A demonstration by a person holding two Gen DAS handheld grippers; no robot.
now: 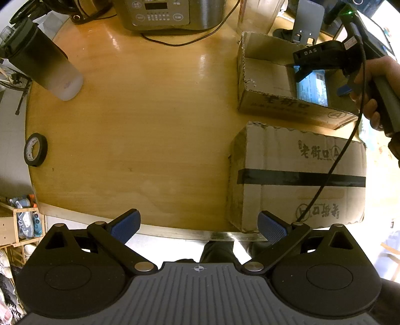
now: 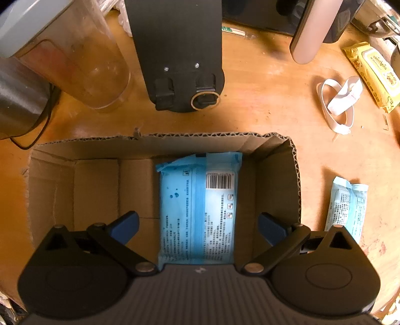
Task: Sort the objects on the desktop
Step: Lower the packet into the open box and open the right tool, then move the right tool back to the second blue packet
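The right gripper (image 2: 197, 226) hangs over the open box (image 2: 295, 175), pointing down, jaws spread wide. Nothing is held: both blue pads (image 2: 125, 226) stand clear of the blue pack (image 2: 197, 207), which lies flat on the box floor toward the right wall, barcode side up. The box floor left of the pack is bare cardboard. The box walls are torn along the corrugated top edge.

The left gripper (image 1: 198, 227) hovers at the near edge of the table (image 1: 140, 140), jaws also wide apart and empty. The left wrist view shows a broad bare stretch of wood ahead of it, running from the near rim to the cooker (image 1: 172, 12) at the far side. The table rim curves round on the left, with the tape roll (image 1: 35, 149) lying close to it.

Count:
- Cardboard boxes: two, the open one and a closed box (image 1: 300, 175) taped with a black strip, set near each other on the right; the closed one reaches the near table edge.
- Blue packs: two, one in the box, a second pack (image 2: 347, 207) on the table just right of the box.
- Yellow pack (image 2: 375, 72): one, at the far right.
- White strap (image 2: 340, 100): one, looped, beyond the box.
- Bottle (image 1: 42, 62): one, far left.
- Clear jar (image 2: 82, 62): one, behind the box.
- Black stand (image 2: 180, 55): one, beside the jar.

A hand (image 1: 375, 95) grips the right gripper's handle.
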